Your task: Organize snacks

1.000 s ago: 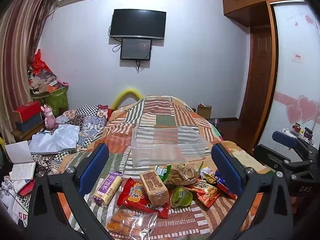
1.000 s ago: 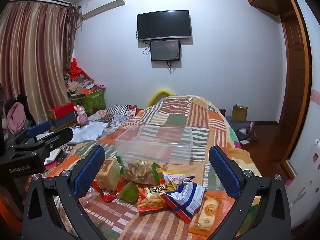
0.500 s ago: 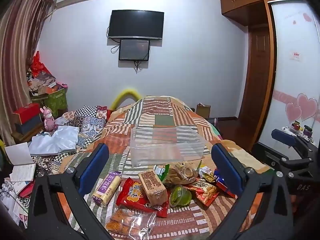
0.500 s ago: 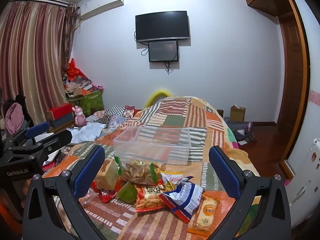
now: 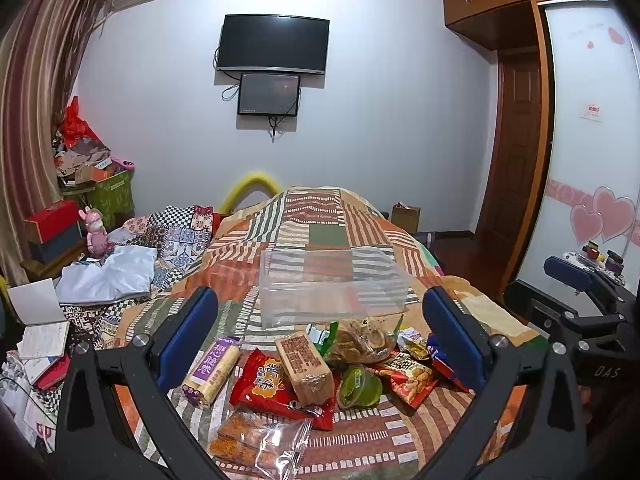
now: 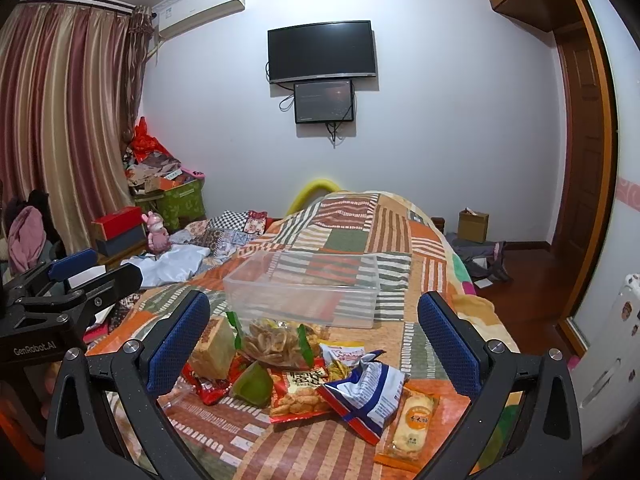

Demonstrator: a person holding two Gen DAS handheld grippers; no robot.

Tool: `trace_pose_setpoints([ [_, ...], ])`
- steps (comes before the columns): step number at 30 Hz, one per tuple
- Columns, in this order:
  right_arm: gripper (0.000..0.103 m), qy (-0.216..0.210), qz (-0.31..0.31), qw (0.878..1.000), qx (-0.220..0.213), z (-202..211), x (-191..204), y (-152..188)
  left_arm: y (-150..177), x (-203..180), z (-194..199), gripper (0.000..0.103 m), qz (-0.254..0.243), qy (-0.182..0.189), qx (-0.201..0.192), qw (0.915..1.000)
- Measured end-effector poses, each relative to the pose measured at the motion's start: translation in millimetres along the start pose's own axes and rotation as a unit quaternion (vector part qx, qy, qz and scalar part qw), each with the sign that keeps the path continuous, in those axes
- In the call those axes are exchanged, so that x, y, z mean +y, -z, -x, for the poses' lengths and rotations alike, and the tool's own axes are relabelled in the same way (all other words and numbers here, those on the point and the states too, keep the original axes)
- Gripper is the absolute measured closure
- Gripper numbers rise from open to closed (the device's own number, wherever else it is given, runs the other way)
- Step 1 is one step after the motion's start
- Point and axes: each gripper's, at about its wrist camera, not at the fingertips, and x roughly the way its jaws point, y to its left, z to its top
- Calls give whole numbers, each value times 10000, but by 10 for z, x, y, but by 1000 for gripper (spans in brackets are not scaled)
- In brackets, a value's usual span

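Bedspread (image 5: 340, 216) snacks (image 5: 304, 368) lie seemingly unmoved since before; left gripper (image 5: 320, 336) and right gripper (image 6: 314, 340) stay spread, empty.

Patchwork bed (image 5: 340, 216): clear bin (image 5: 334, 290), snack packets (image 5: 304, 368) heaped before it.

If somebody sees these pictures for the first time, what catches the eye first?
A heap of bright snack packets lies on the patchwork bedspread, just in front of an empty clear plastic box. Above, a dark television hangs on the white wall.
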Motion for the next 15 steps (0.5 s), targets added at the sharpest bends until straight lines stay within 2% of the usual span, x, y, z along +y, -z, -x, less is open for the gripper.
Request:
trace_pose_setpoints([
  [15,0,8,-45,10000,-16,26,1,-10,40,-24,-2,0,-39,-2,23,10000],
])
